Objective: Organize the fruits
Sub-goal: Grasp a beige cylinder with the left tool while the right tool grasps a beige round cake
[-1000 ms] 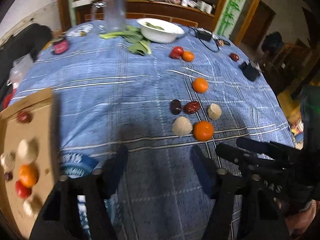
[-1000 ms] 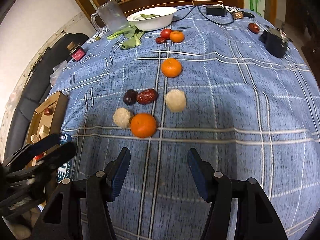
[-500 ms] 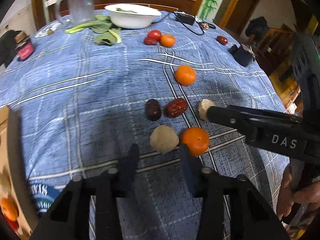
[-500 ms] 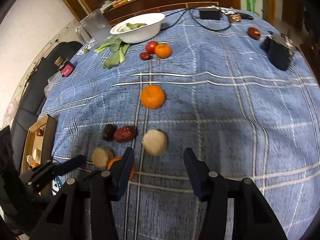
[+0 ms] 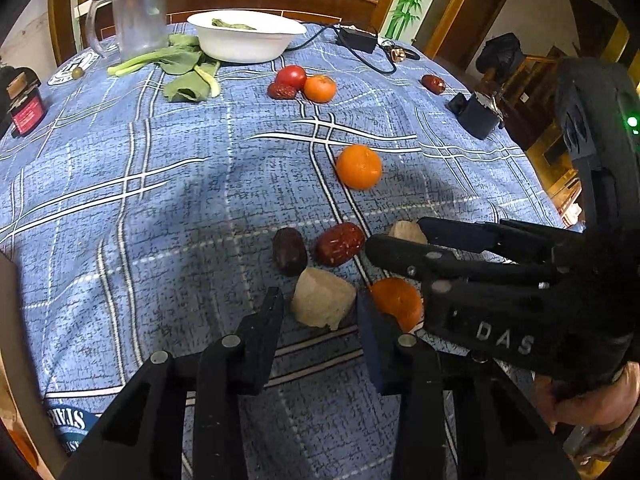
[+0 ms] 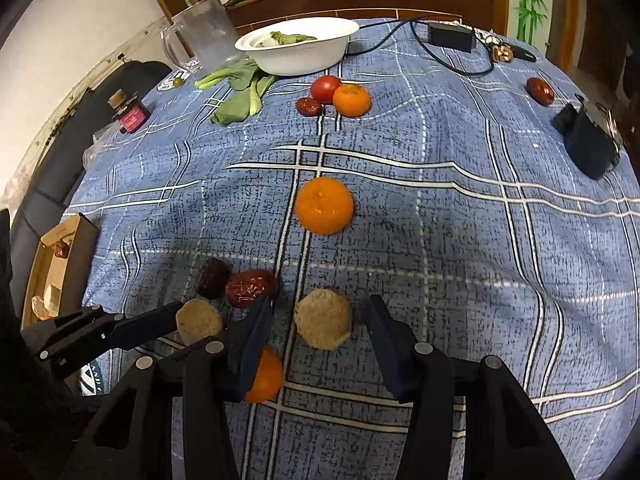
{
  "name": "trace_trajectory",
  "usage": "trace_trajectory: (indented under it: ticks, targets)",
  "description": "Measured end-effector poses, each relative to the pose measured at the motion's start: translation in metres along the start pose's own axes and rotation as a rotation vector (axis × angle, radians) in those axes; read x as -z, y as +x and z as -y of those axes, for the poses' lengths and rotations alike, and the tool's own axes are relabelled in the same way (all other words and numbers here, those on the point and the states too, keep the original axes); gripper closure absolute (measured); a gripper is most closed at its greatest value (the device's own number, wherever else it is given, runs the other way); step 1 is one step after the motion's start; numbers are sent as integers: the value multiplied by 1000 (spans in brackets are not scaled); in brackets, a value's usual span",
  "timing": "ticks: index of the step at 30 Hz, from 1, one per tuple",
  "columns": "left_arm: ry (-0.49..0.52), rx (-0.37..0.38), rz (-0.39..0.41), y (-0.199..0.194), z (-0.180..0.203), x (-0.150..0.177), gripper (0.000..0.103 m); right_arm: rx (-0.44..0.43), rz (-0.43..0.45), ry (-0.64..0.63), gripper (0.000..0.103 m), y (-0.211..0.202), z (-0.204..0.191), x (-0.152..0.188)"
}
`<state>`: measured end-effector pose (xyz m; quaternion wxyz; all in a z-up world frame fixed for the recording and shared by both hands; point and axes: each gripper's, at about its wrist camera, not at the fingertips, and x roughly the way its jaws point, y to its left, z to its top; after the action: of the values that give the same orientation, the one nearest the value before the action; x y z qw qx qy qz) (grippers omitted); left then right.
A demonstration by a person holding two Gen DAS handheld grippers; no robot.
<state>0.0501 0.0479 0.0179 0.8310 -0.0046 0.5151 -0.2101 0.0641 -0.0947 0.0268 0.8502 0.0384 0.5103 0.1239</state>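
A cluster of fruit lies on the blue checked tablecloth (image 5: pixel 160 208). My left gripper (image 5: pixel 320 312) is open with its fingers on either side of a beige fruit (image 5: pixel 322 302). An orange (image 5: pixel 398 300) sits just right of it. My right gripper (image 6: pixel 320 328) is open around a second beige fruit (image 6: pixel 323 318); this gripper also shows in the left wrist view (image 5: pixel 396 236). A dark date (image 5: pixel 289 245) and a red date (image 5: pixel 339 243) lie just beyond. Another orange (image 6: pixel 325 205) sits farther on.
A cardboard box (image 6: pixel 60 256) with sorted fruit stands at the left table edge. A tomato (image 6: pixel 326 87), orange (image 6: pixel 352 99) and date (image 6: pixel 309 106) lie near a white bowl (image 6: pixel 298 46), greens (image 6: pixel 240 92) and a jug (image 6: pixel 204 34). A black device (image 6: pixel 588 140) sits right.
Both grippers have moved forward and down onto the fruit cluster. Each now straddles a beige fruit. Both stay open.
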Motion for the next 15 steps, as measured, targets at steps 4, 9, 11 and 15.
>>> trace_trajectory:
  ticks: [4,9,11,15]
  targets:
    - [23,-17,9,1,7,3,72,28,2,-27,67,0,1,2]
    - [-18,-18,25,-4,2,8,72,-21,-8,25,73,-5,12,5]
    - [-35,-18,34,-10,-1,12,72,-32,-10,39,73,-8,14,8]
    - [-62,-24,48,-22,-7,21,72,-56,-8,75,73,-15,16,15]
